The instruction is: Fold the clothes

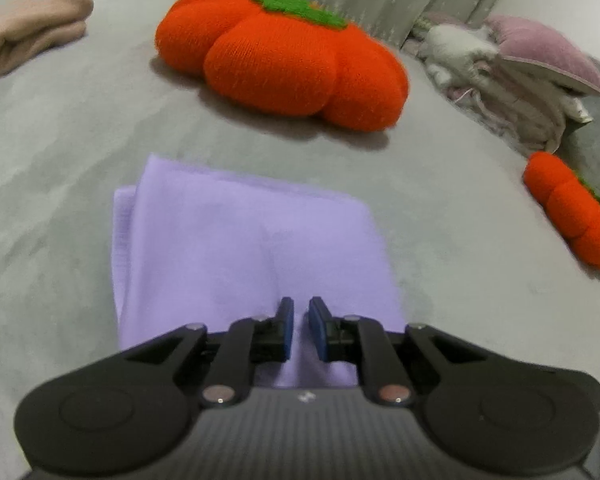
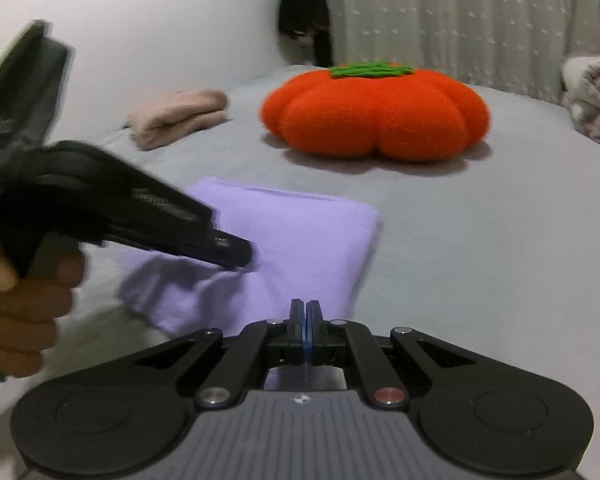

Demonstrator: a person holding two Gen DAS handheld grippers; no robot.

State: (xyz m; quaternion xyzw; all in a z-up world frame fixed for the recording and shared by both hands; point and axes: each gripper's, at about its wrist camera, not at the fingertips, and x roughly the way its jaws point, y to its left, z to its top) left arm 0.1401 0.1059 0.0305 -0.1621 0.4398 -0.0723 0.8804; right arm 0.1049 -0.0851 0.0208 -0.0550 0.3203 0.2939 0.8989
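Observation:
A lavender cloth [image 1: 240,248] lies folded into a rough rectangle on the grey bed [image 1: 60,140]. My left gripper [image 1: 301,312] hovers over its near edge, jaws a narrow gap apart with nothing between them. In the right wrist view the same cloth [image 2: 300,232] has a rumpled near-left corner. There the left gripper [image 2: 238,256], held by a hand [image 2: 20,312], points down onto the fabric. My right gripper [image 2: 305,308] is at the cloth's near edge with its blue pads pressed together. No fabric shows between them.
A big orange pumpkin cushion [image 1: 284,60] sits beyond the cloth, and a smaller one [image 1: 576,216] lies at the right. A folded pink garment [image 1: 28,32] is at the far left. A heap of pale clothes and a pink pillow [image 1: 500,76] fills the far right.

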